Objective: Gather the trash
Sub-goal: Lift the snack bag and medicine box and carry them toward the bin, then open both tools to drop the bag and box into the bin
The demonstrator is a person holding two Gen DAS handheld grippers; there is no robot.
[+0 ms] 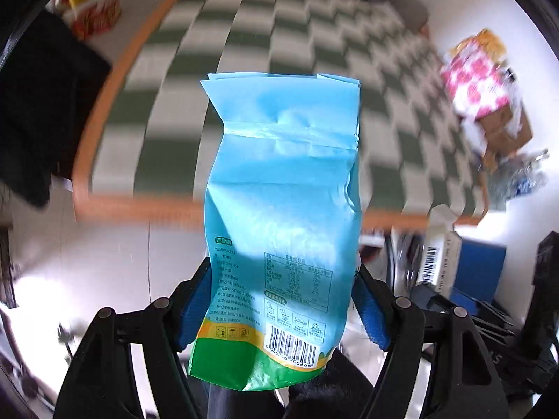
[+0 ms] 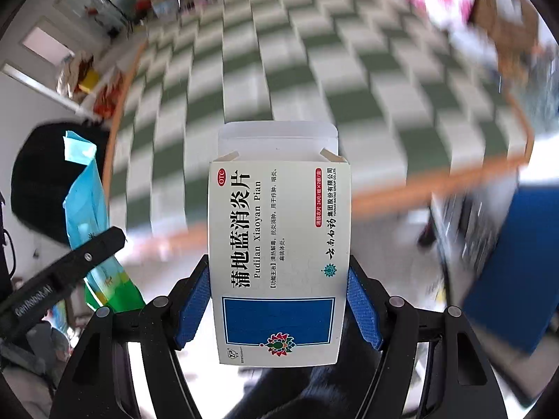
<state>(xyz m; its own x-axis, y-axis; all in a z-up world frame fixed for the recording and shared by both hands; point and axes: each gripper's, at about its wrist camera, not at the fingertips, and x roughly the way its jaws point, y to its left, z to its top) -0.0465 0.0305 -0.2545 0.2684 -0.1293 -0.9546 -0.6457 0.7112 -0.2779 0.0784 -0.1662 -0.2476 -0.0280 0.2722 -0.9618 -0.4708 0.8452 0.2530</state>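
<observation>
Trash fills both my tools: left gripper (image 1: 283,310) clamps the blue pouch (image 1: 283,188), right gripper (image 2: 279,303) clamps the medicine box (image 2: 279,262). I should carry both level, squeezing steadily.

Both cams sit on the wrists, looking steeply down along the fingers, w/ the held items very close and filling centre frame. Left cam: blue-green pouch (image 1: 279,230). Right cam: white medicine box (image 2: 279,262). Both share the far green-white checkered mat (image 1: 279,35) w/ orange border; right cam also catches the pouch (image 2: 87,209) at its left.
</observation>
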